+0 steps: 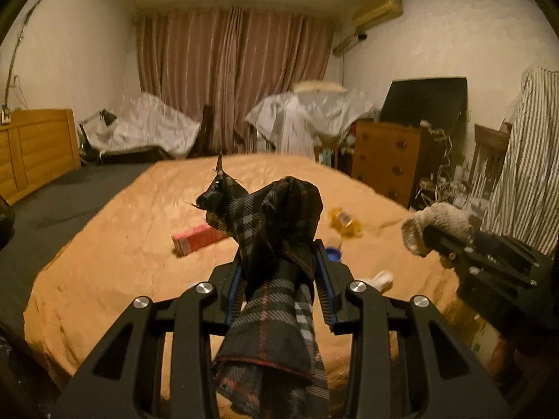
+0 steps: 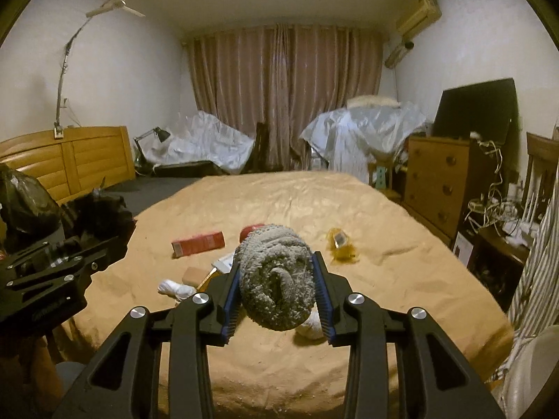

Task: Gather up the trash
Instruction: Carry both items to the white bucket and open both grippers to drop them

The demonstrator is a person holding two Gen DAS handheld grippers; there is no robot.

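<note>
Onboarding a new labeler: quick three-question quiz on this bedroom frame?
1. True or false: the left claw is empty.
2. What does the right claw hold? A) red box B) grey sock C) yellow wrapper
3. Fill in: the red box lies on the ____.

Key: 1 false, it grips a plaid cloth. 2 B, the grey sock. 3 bed.

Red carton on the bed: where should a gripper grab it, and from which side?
Both grippers are full now: left gripper on the plaid cloth, right gripper on the grey sock roll. The red carton lies flat, long axis left-right. Probably come from above and pinch mid-length across its narrow width.
</note>
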